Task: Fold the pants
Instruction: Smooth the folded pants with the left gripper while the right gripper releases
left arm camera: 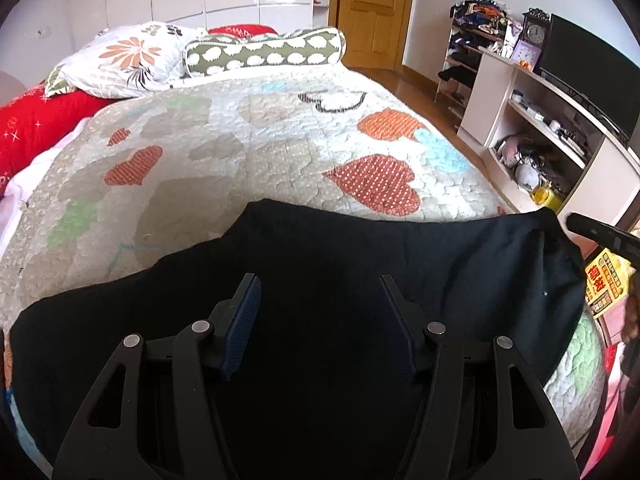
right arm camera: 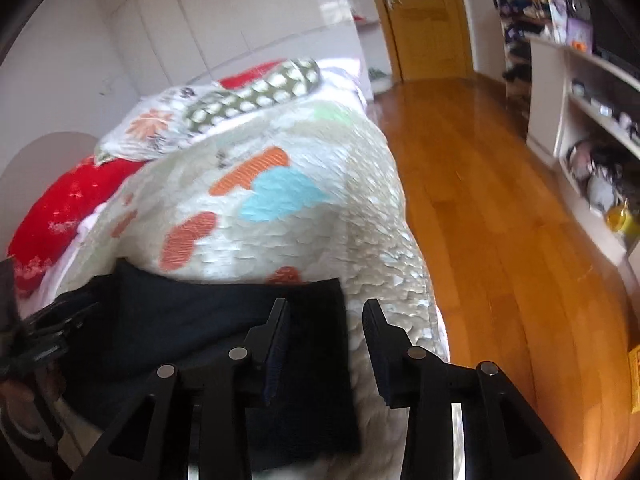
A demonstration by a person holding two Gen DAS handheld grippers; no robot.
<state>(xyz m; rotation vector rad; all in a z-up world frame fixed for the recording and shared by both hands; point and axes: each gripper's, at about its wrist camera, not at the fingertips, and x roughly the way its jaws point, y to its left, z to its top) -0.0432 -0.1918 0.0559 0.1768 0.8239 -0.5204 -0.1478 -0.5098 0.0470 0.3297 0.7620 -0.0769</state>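
Note:
Black pants (left arm camera: 360, 272) lie spread on the near end of a bed with a heart-patterned quilt (left arm camera: 248, 140). My left gripper (left arm camera: 318, 292) is open, hovering over the middle of the pants with nothing between its jaws. In the right wrist view the pants (right arm camera: 192, 320) lie at the lower left on the quilt (right arm camera: 312, 232). My right gripper (right arm camera: 326, 320) is open over the pants' right edge, empty. The tip of the right gripper shows at the pants' far right corner in the left wrist view (left arm camera: 600, 236). The left gripper shows at the left edge of the right wrist view (right arm camera: 44, 340).
Pillows (left arm camera: 132, 60) and a red blanket (left arm camera: 36, 128) sit at the bed's head. A wooden floor (right arm camera: 500, 220) runs along the bed's right side. A white shelf unit (left arm camera: 552, 128) with a monitor stands by the wall. A wooden door (left arm camera: 372, 12) is at the back.

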